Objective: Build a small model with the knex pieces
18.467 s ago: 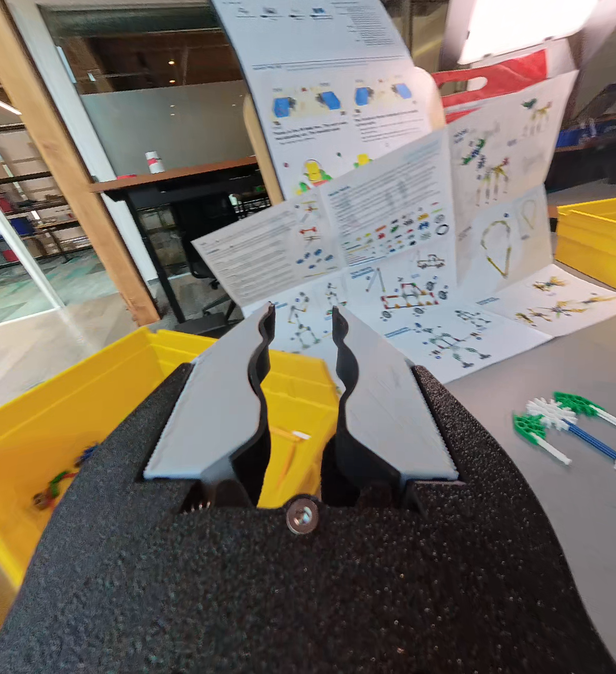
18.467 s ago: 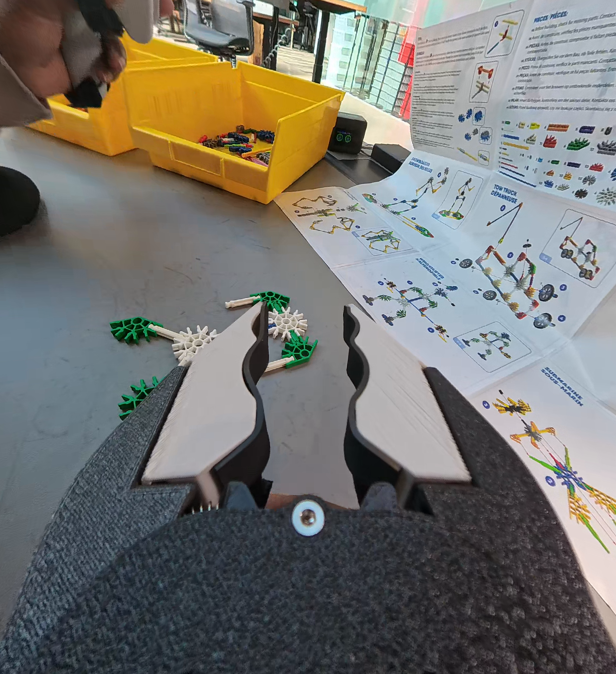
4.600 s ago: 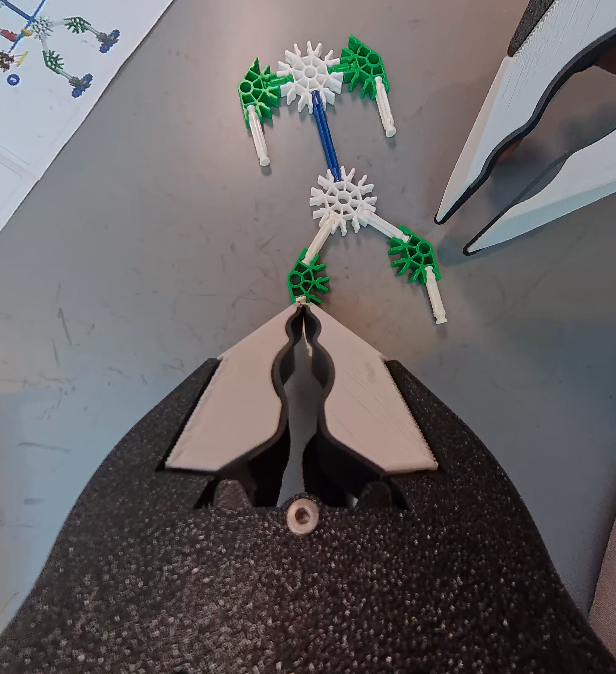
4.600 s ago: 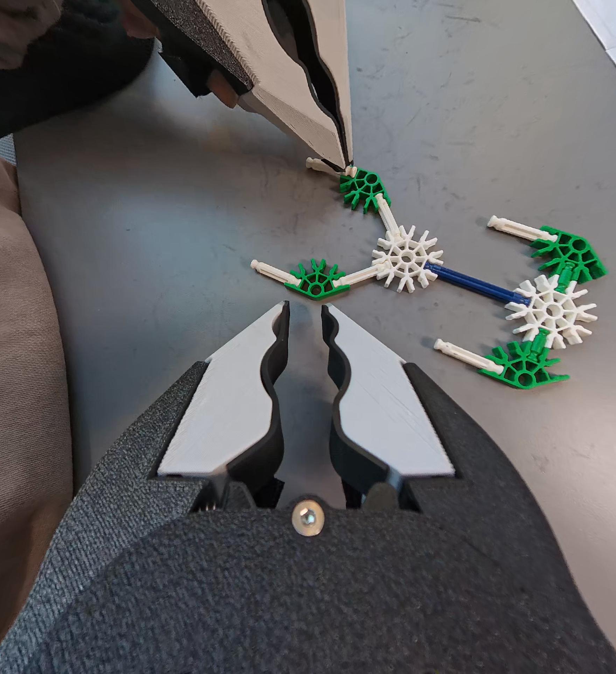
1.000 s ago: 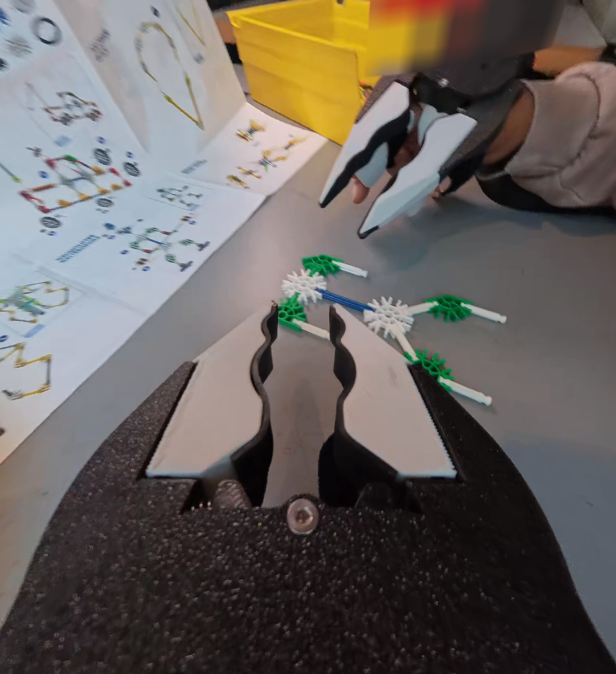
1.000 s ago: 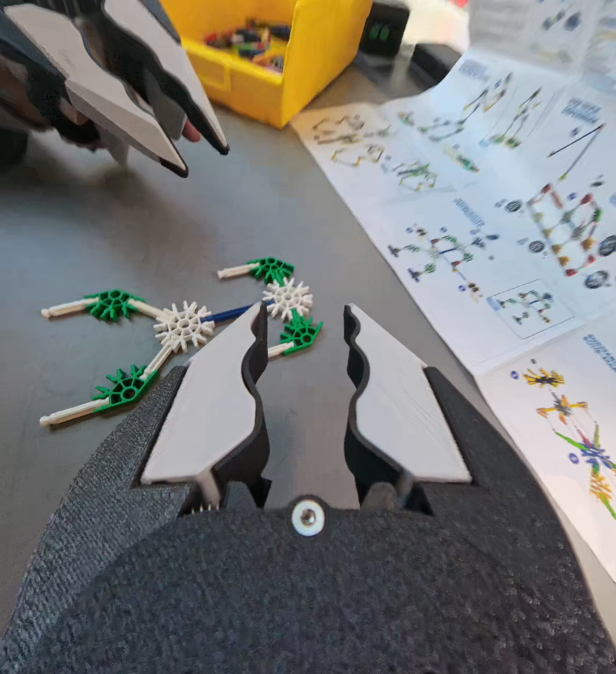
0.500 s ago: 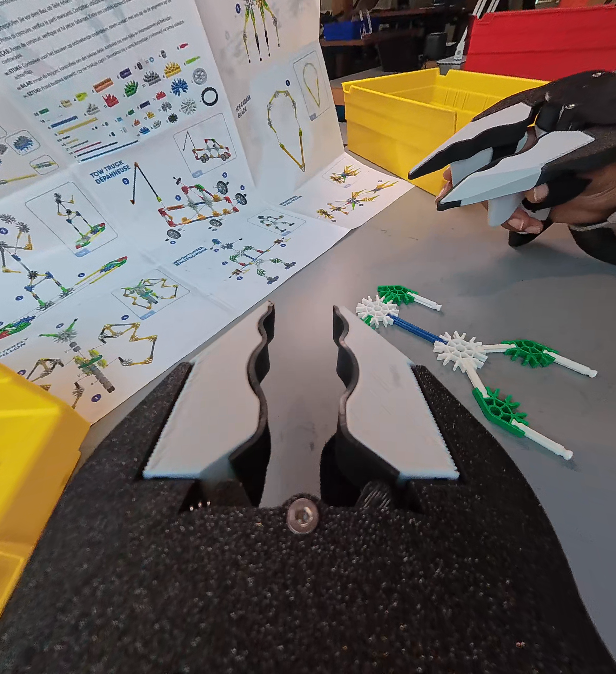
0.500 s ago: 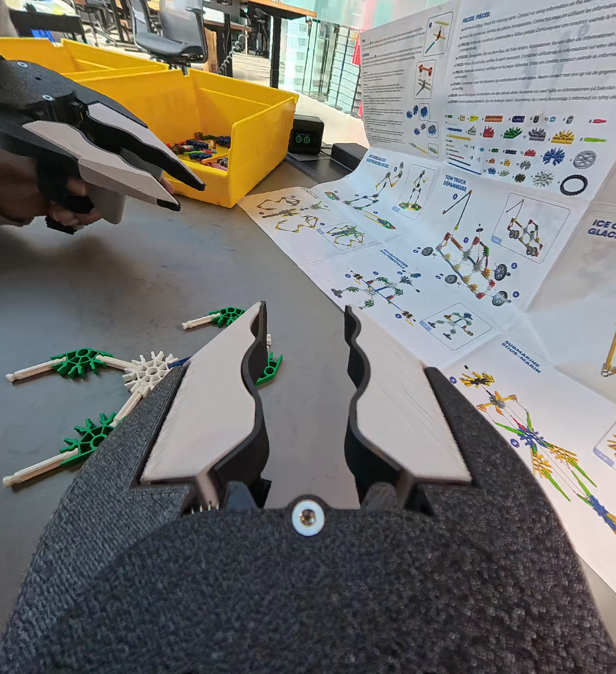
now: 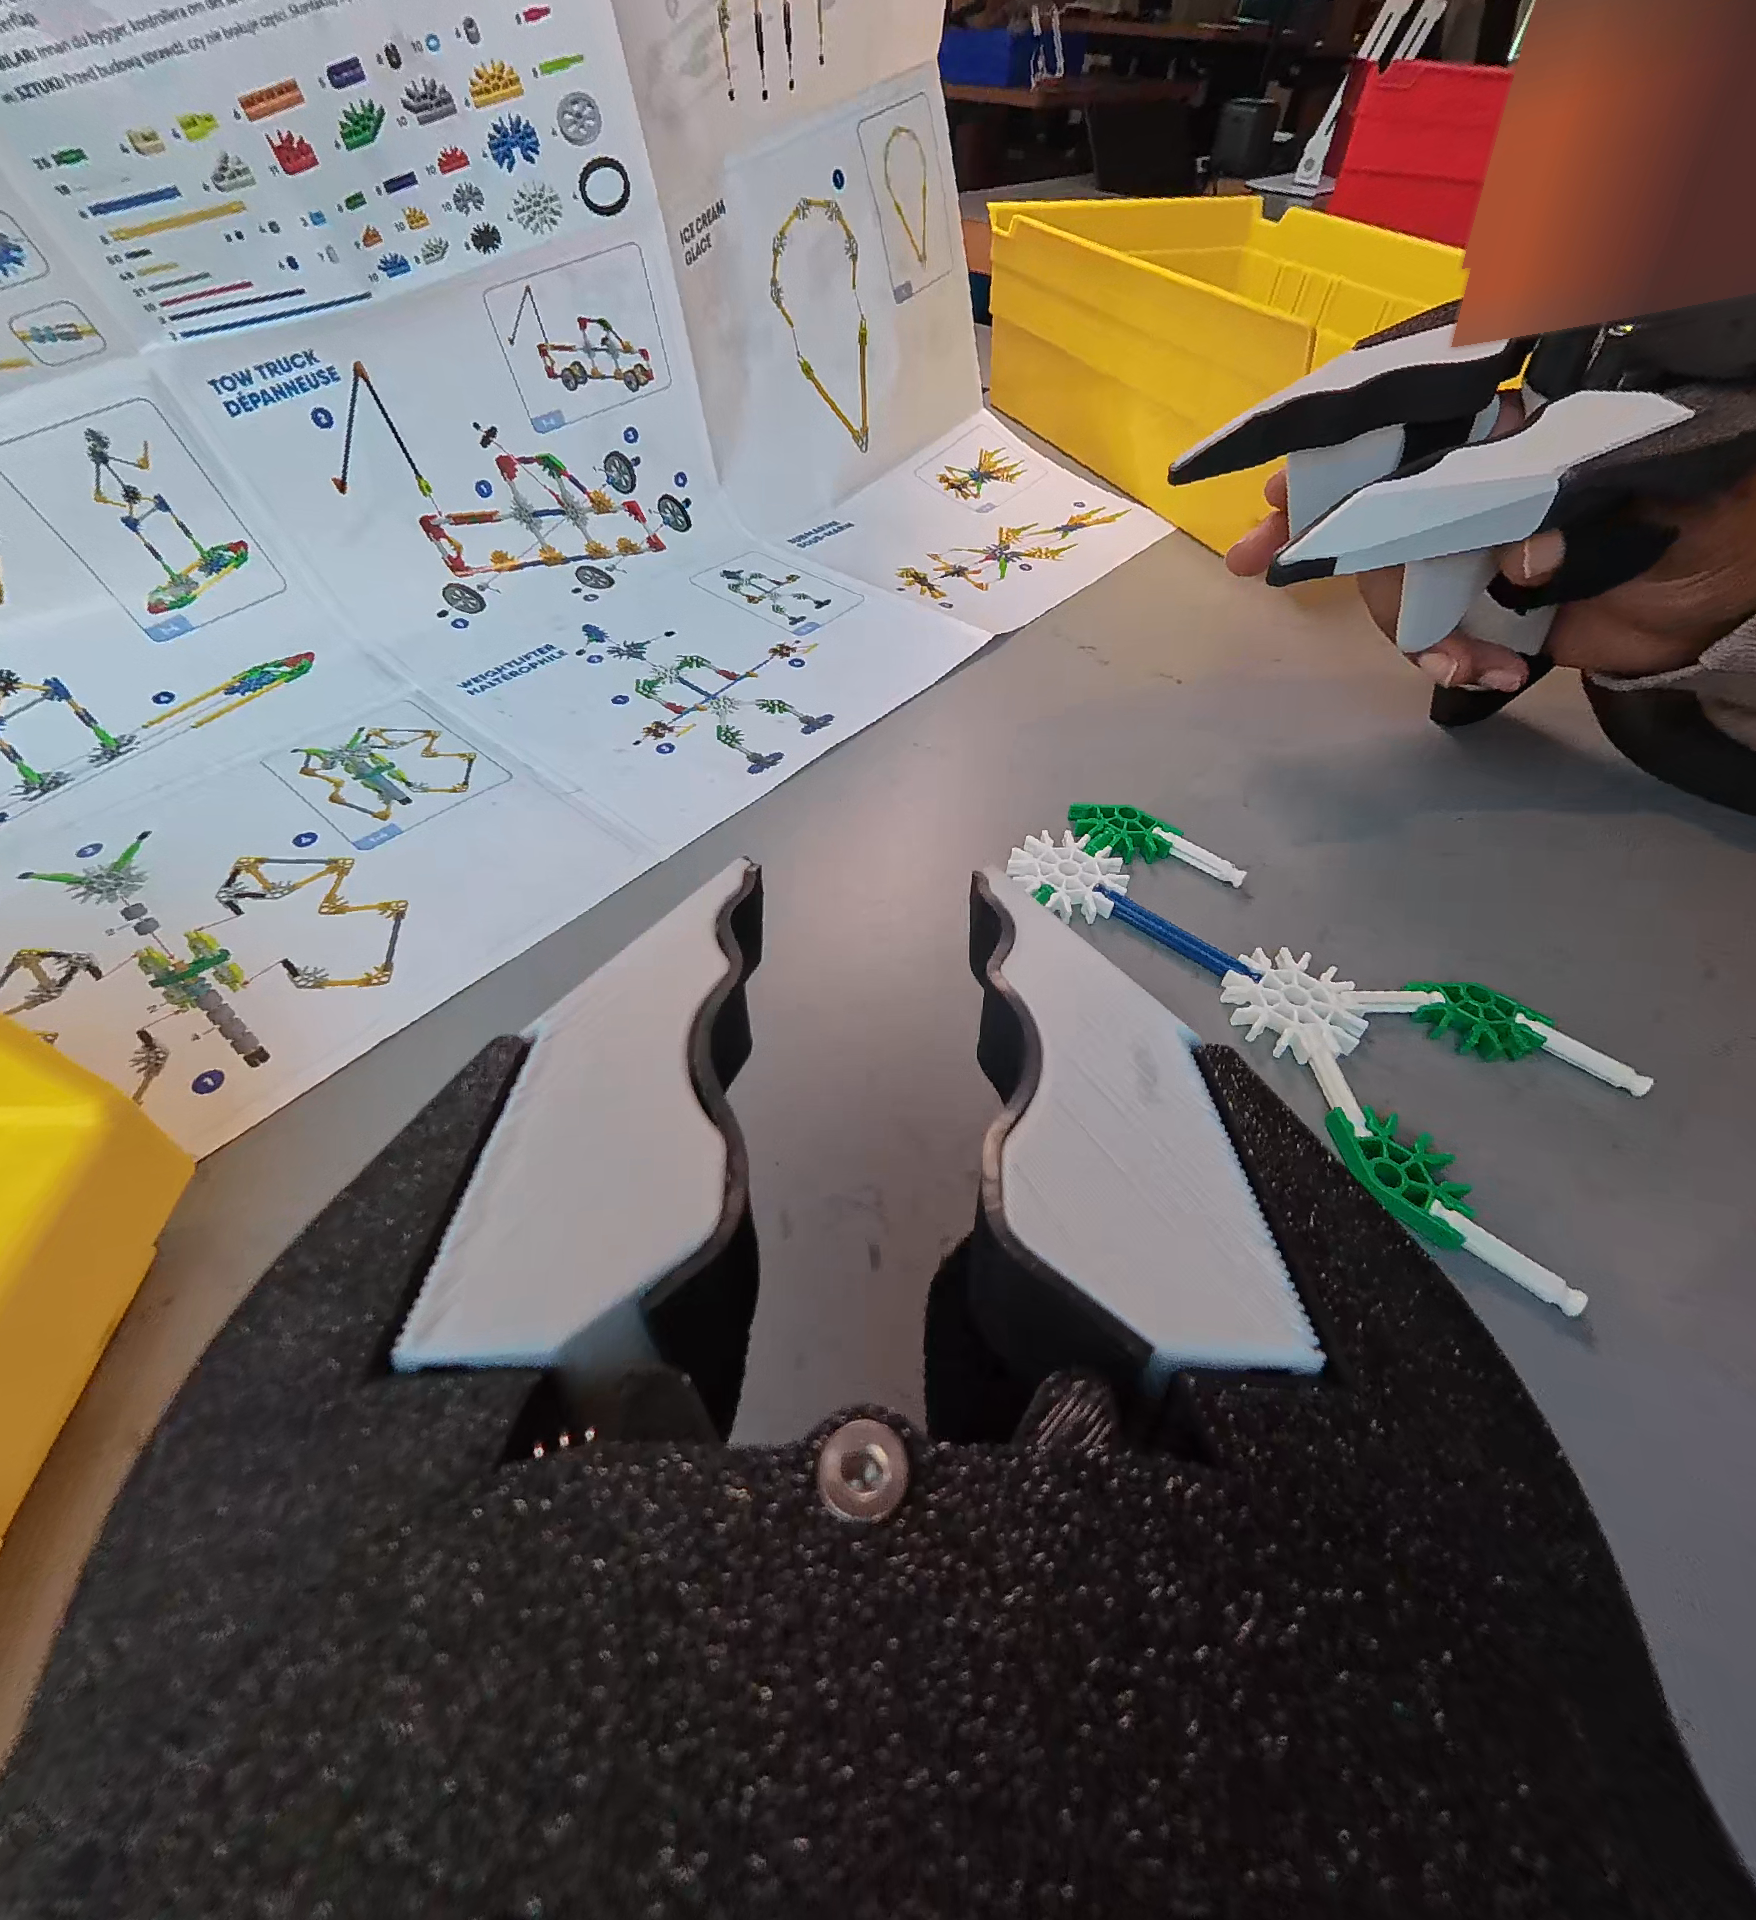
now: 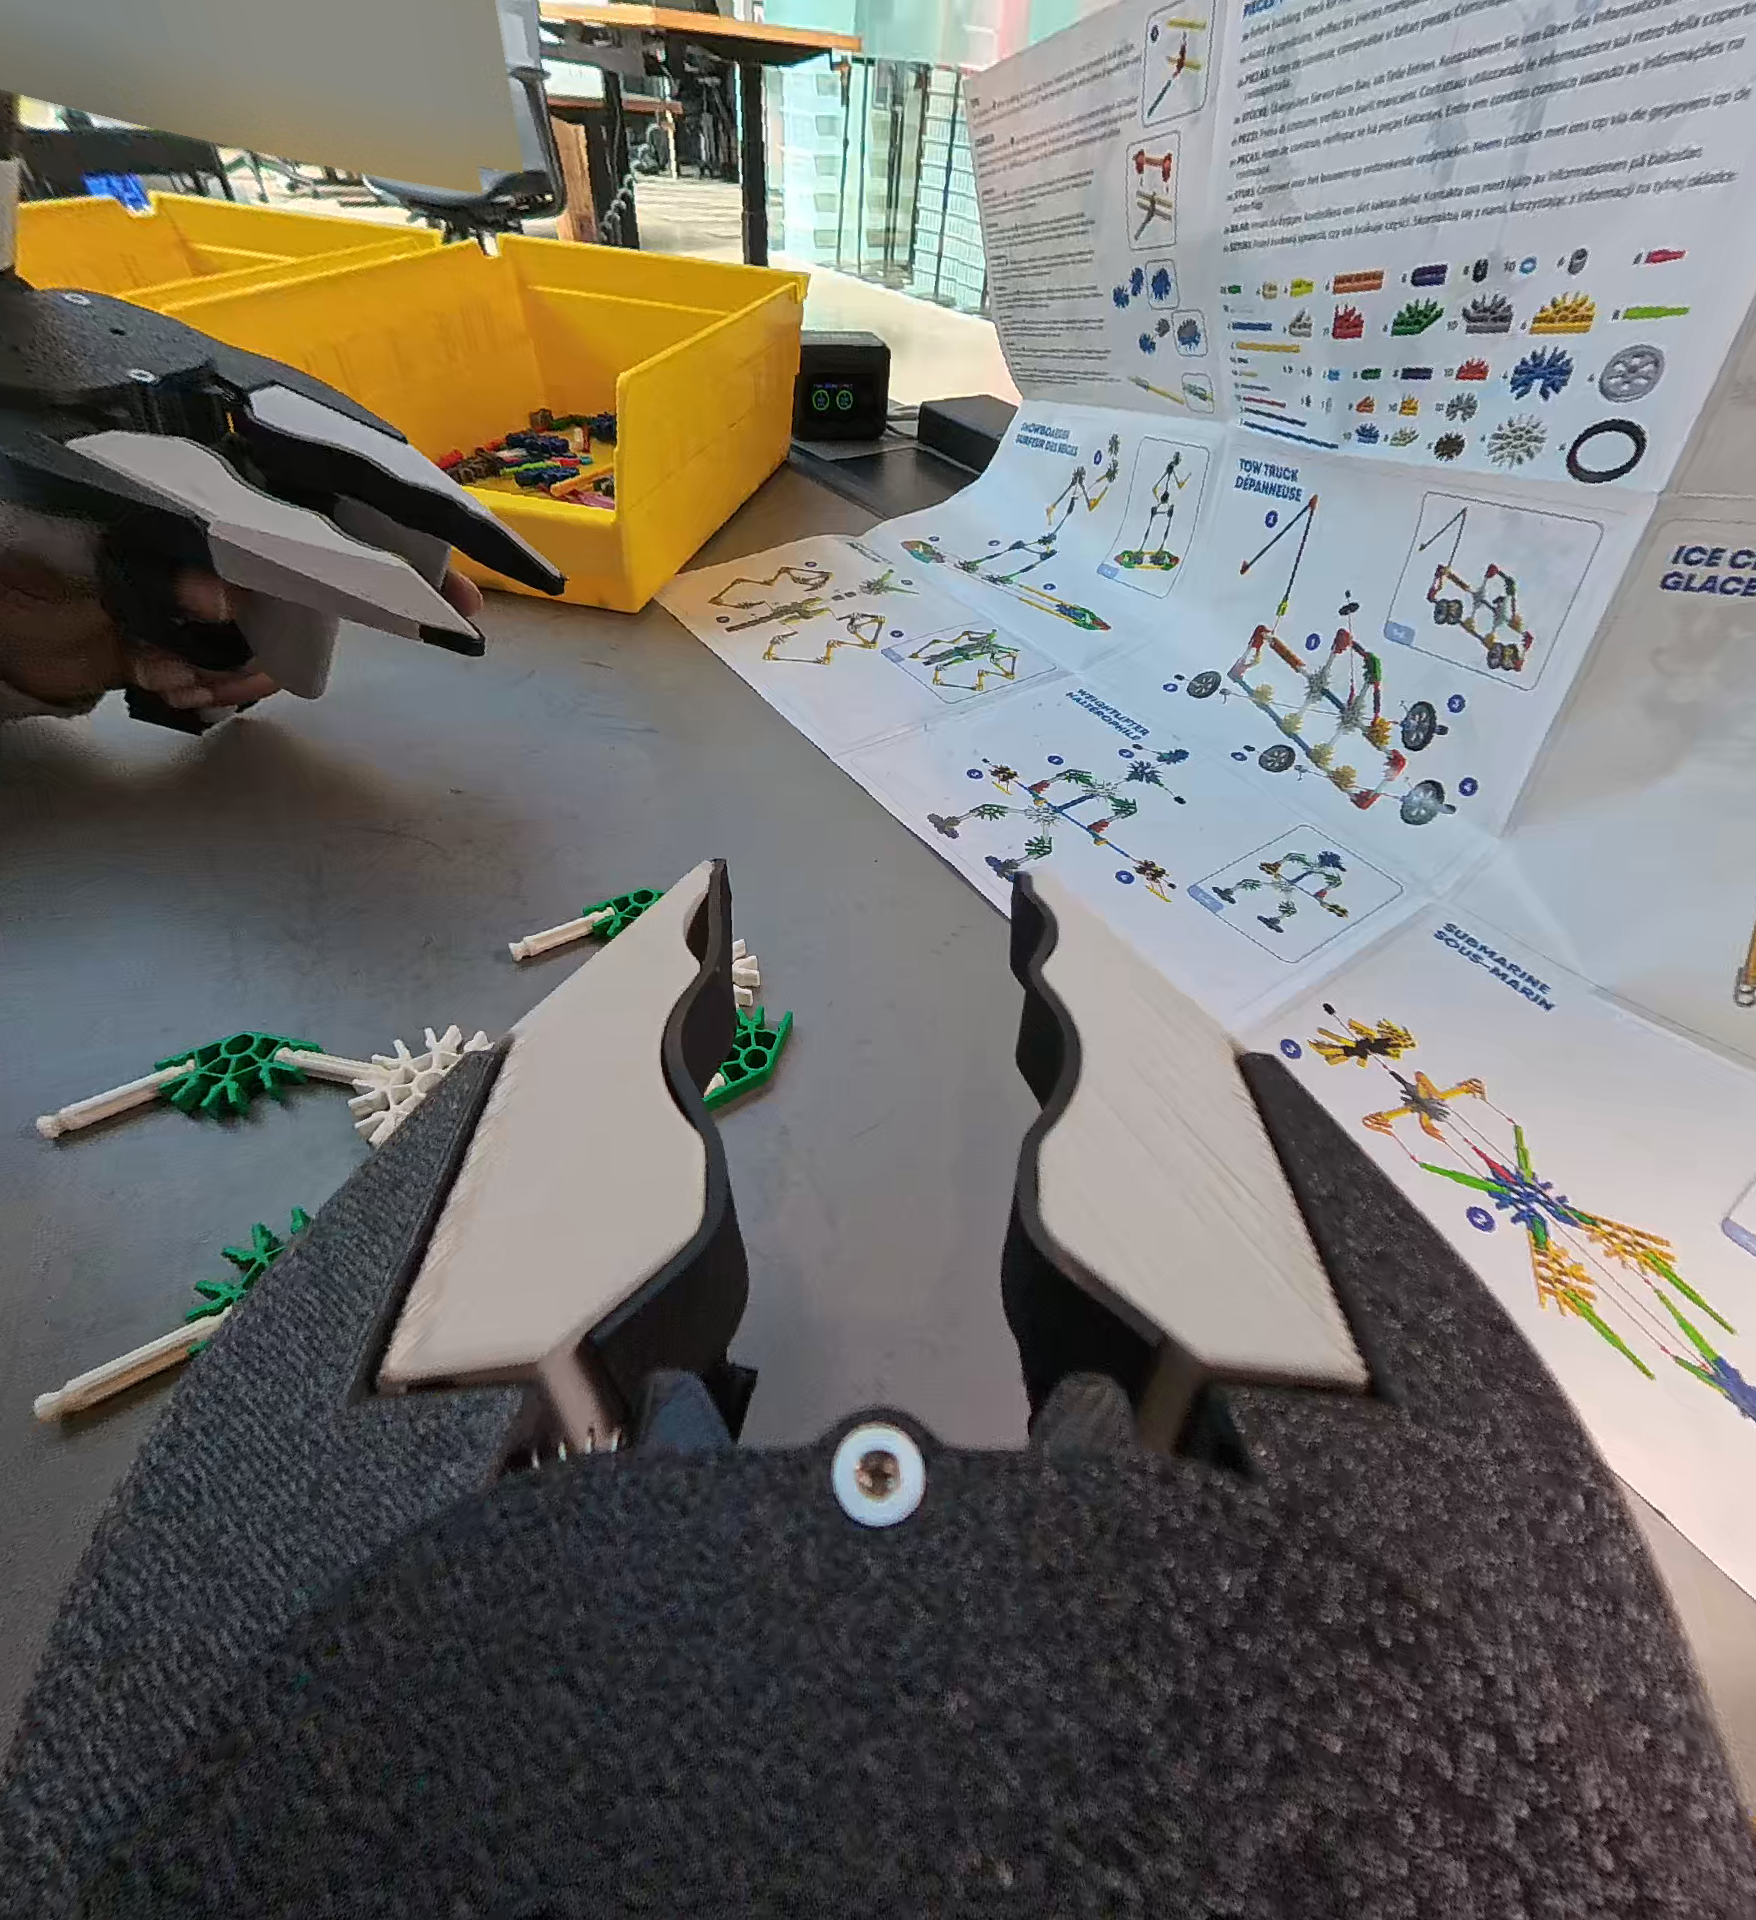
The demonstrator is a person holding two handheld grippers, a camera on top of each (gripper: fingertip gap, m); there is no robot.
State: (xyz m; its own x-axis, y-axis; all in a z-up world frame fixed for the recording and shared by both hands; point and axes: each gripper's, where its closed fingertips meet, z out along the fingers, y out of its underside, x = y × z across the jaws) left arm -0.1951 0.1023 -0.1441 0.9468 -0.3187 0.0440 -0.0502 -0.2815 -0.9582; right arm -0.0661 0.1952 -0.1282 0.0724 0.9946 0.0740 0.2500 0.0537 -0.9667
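A toy assembly [image 9: 1289, 1003] of white snowflake connectors, a blue rod, green fan connectors and white rods lies flat on the grey table. My left gripper [image 9: 866, 881] is open and empty, hovering just left of the assembly. My right gripper [image 10: 869, 878] is open and empty, and its left finger hides part of the assembly [image 10: 230, 1070]. Each gripper also shows in the other's view, held in a hand above the table: the right one [image 9: 1225, 520] and the left one [image 10: 515, 618]. Neither touches the assembly.
A large folded instruction sheet [image 9: 438, 520] stands and lies along the table's far side; it also shows in the right wrist view [image 10: 1373, 623]. A yellow bin [image 10: 708, 416] holds loose pieces. Other yellow bins [image 9: 1113, 343] [image 9: 12, 1247] flank the table. A small black device [image 10: 838, 390] sits behind.
4.6 s ago my left gripper was shut at a white rod on a green connector; now it is open and drawn back. Over the last second both grippers moved away from the assembly.
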